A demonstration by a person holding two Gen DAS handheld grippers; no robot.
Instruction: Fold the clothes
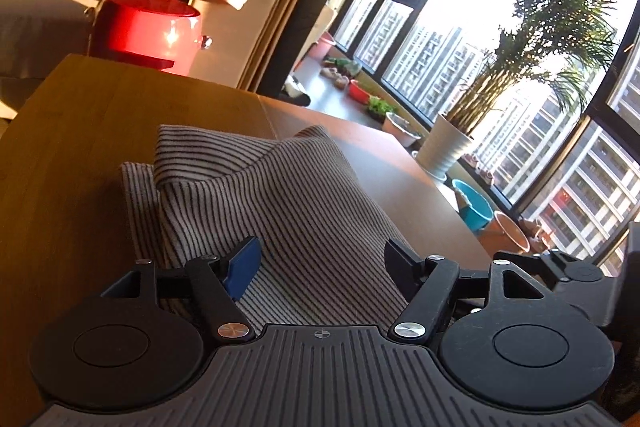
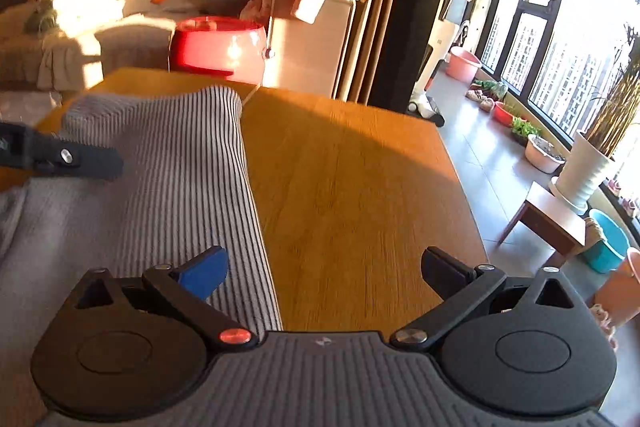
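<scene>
A grey garment with thin dark stripes [image 1: 280, 207] lies partly folded on the wooden table [image 1: 80, 147], its far end bunched into a raised fold. My left gripper [image 1: 322, 263] hovers over the near part of it, open, with cloth below the gap and neither pad pressing. In the right wrist view the same garment [image 2: 168, 167] covers the left half of the table [image 2: 352, 167], with a straight folded edge down the middle. My right gripper [image 2: 324, 271] is open over that edge, its blue pad above cloth and its other finger above bare wood. A black finger [image 2: 92, 159] of the left gripper reaches in from the left over the garment.
Beyond the table's far edge stand a red pot [image 2: 220, 43] and a white cabinet [image 2: 308, 51] draped with pink cloth. A sofa with cushions sits at the back left. To the right, on the floor by the windows, are a potted palm [image 2: 580, 171], a low stool [image 2: 548, 215] and several basins.
</scene>
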